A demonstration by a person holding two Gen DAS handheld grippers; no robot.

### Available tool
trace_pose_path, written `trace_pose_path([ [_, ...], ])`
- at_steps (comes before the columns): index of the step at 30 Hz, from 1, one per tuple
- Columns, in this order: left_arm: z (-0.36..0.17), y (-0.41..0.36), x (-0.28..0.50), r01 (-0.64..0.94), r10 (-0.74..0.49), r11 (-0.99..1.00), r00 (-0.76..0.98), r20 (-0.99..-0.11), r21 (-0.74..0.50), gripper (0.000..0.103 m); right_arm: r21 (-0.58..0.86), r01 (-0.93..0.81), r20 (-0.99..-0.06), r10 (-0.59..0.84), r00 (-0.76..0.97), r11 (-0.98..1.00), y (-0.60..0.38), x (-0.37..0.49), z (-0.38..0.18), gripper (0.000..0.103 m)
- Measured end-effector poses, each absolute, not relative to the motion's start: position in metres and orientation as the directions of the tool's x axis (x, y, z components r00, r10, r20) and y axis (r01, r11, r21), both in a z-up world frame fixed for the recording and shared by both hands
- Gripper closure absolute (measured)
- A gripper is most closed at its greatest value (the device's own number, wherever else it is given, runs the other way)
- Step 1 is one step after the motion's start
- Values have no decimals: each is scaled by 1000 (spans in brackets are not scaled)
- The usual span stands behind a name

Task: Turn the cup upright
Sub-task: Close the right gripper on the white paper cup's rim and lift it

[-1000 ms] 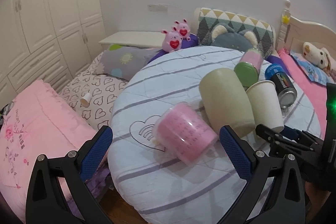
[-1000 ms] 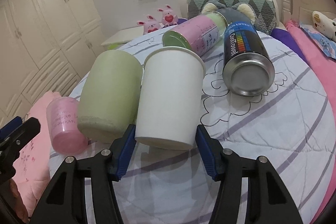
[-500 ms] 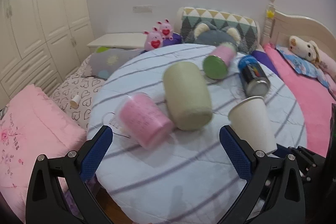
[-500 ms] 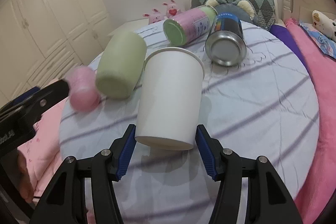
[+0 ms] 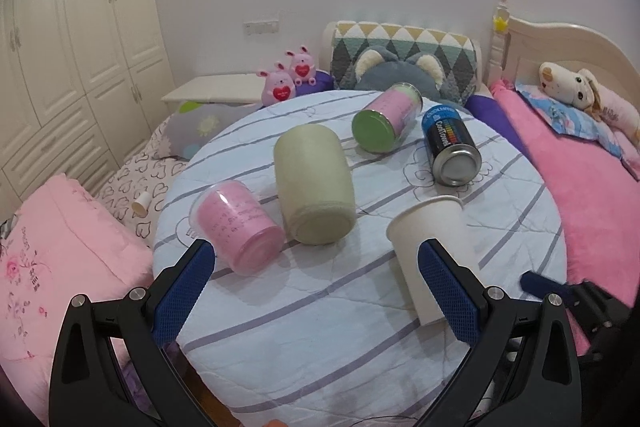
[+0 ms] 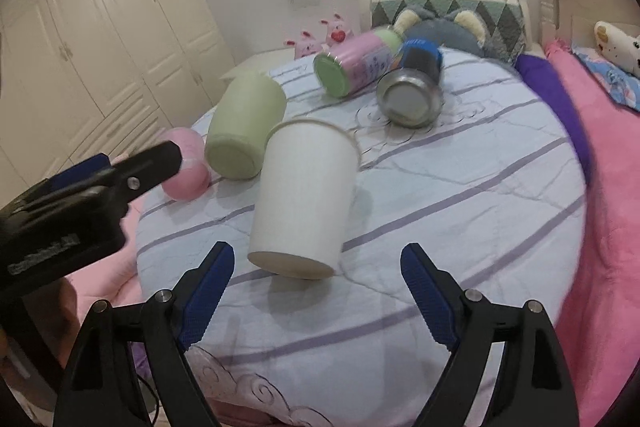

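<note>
A white paper cup (image 6: 304, 195) stands upright on the round striped table (image 6: 460, 211), just ahead of my right gripper (image 6: 316, 279), which is open and pulled back from it. The cup also shows in the left wrist view (image 5: 434, 251), partly behind my left gripper's right finger. My left gripper (image 5: 316, 279) is open and empty above the table's near edge. The right gripper's blue fingertip (image 5: 534, 281) shows at the lower right of the left wrist view.
A pale green cup (image 5: 316, 183), a pink cup (image 5: 240, 227), a pink can with a green end (image 5: 386, 123) and a blue can (image 5: 452, 147) lie on their sides on the table. Pink bedding (image 5: 52, 259) and a bed with pillows surround it.
My right gripper has opened and let go of the white cup, which now stands on the table. Both grippers have drawn back from the table.
</note>
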State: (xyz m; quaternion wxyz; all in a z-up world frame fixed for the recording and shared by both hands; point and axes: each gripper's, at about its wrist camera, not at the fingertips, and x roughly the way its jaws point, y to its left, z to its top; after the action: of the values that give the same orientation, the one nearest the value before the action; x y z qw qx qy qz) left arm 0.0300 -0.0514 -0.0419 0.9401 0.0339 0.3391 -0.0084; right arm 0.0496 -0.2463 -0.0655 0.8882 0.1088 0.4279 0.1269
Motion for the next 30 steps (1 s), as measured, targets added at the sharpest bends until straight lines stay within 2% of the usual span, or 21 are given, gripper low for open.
trace_pose_path([
  [14,-55,-102,50,89,-39,995,711,-702,34,0,152,-78,-726,165,667,985,-293,44,-52,16],
  [30,-72,-124,83,57,-9,998,644,-765,36,0,156,-109,-728,189,659,982,-310,58,-66,16],
])
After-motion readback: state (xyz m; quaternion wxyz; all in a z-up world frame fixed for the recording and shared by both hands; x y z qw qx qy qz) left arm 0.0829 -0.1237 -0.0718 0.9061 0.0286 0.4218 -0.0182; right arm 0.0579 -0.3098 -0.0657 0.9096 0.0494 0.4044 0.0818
